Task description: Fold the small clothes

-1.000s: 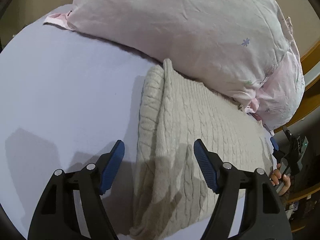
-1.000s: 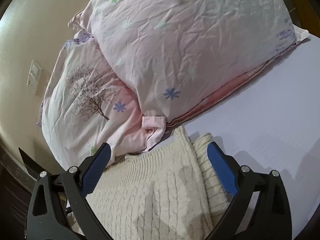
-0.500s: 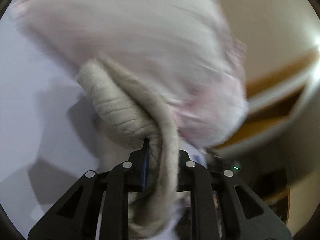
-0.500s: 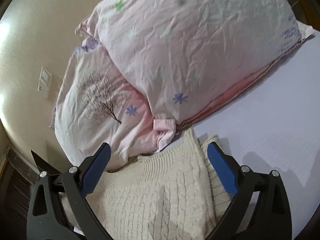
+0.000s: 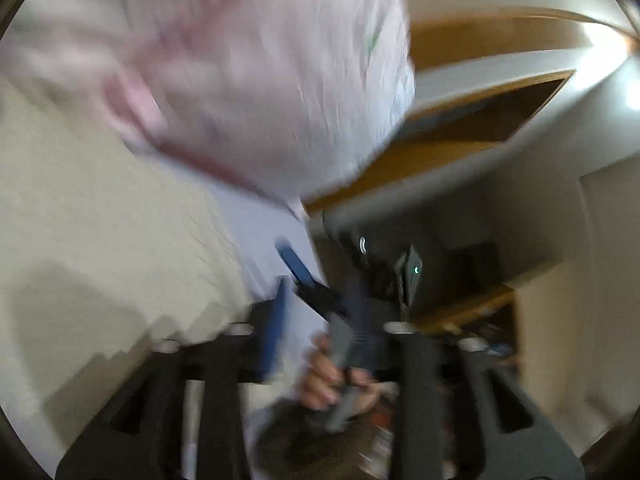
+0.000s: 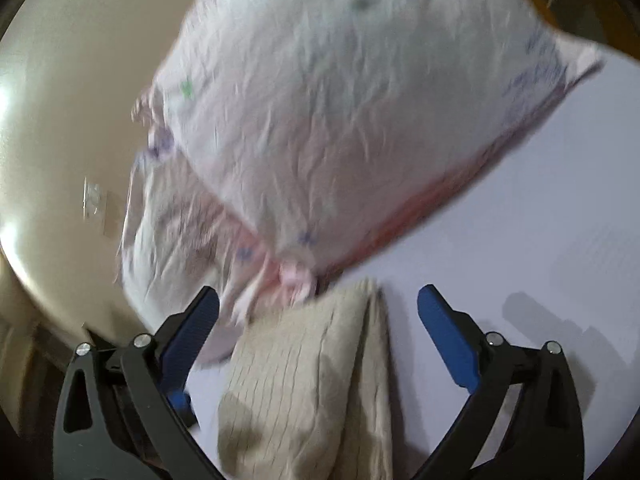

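Right tool [image 6: 318,332] agape over sweater [image 6: 308,384] — left blurred.

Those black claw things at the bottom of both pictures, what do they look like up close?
Each gripper has two black plastic arms with cut-out slots and shiny round screws at the joints. The fingers carry flat blue pads on their inner faces. The left gripper looks the same, though blurred. A bare hand wraps the other gripper's grey handle; no sleeve or cable shows.

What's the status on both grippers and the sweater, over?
Right gripper open above folded cream sweater. Left gripper blurred, apparently open, empty. Pillow close behind.
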Demonstrator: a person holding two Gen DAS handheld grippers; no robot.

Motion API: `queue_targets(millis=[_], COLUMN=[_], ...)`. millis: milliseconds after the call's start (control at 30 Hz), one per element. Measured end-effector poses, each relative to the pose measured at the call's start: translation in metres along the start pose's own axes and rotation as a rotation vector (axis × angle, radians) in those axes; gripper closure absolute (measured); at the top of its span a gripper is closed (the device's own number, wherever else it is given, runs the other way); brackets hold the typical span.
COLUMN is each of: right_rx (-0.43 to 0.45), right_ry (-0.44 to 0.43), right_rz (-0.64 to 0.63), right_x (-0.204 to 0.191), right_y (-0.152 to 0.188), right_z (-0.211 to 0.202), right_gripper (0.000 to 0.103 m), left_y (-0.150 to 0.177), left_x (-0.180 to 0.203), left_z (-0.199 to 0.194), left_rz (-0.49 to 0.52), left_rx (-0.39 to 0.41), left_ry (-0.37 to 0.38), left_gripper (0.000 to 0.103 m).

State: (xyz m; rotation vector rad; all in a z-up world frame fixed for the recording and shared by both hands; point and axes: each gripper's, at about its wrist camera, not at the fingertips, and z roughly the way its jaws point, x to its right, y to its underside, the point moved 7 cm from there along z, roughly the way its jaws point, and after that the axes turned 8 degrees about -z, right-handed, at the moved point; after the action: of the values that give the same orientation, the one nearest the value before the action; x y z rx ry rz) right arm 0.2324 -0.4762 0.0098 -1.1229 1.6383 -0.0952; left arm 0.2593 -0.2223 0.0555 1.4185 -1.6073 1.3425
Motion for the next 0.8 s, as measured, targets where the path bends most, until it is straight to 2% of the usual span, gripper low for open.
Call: queue_targets(millis=[33, 100, 133, 200, 333, 400, 467, 533, 600, 633, 667, 733, 800], right_rx=[-0.057, -0.179, -0.226, -0.314, -0.385, -0.384, -0.391, -0.393, -0.387, -0.374, -0.354, -0.33, -0.344], right_ry=[-0.001, 0.041, 0.055, 0.056, 0.08, 0.085, 0.074, 0.097, 0.047, 0.035, 0.002, -0.089, -0.169], right_rz=[-0.01, -0.021, -0.022, -0.026, -0.072, -0.086, -0.096, -0.126, -0.117, -0.12, -0.122, -0.121, -0.133], right_x=[-0.001, 0.001, 0.002, 0.0, -0.004, -0.006, -0.007, -0.008, -0.013, -0.016, -0.022, -0.037, -0.06], right_y=[0.005, 0.019, 0.026, 0.041, 0.057, 0.061, 0.066, 0.071, 0.072, 0.071, 0.069, 0.07, 0.08], right_z=[0.007, 0.025, 0.034, 0.051, 0.065, 0.066, 0.067, 0.07, 0.072, 0.071, 0.069, 0.068, 0.078], right_gripper=[0.002, 0.002, 0.002, 0.002, 0.002, 0.005, 0.027, 0.061, 0.069, 0.071, 0.072, 0.073, 0.073], left_y=[-0.004, -0.005, -0.004, 0.001, 0.018, 0.028, 0.035, 0.039, 0.039, 0.037, 0.033, 0.032, 0.033], left_x=[-0.005, -0.027, -0.044, -0.065, -0.099, -0.103, -0.106, -0.1, -0.099, -0.097, -0.095, -0.086, -0.079], left_z=[-0.016, -0.051, -0.059, -0.053, -0.039, -0.038, -0.028, -0.016, -0.019, -0.025, -0.034, -0.065, -0.094], left_rz=[0.034, 0.11, 0.107, 0.057, -0.003, -0.008, 0.002, 0.036, 0.039, 0.031, 0.025, 0.047, 0.098], left_rx=[0.052, 0.141, 0.139, 0.103, 0.024, 0.0, -0.008, -0.019, -0.018, -0.013, -0.007, 0.009, 0.058], left_ry=[-0.082, -0.321, -0.424, -0.486, -0.552, -0.553, -0.538, -0.516, -0.518, -0.493, -0.461, -0.426, -0.454], left_gripper=[0.028, 0.026, 0.026, 0.026, 0.026, 0.023, 0.019, 0.019, 0.038, 0.055, 0.063, 0.066, 0.066])
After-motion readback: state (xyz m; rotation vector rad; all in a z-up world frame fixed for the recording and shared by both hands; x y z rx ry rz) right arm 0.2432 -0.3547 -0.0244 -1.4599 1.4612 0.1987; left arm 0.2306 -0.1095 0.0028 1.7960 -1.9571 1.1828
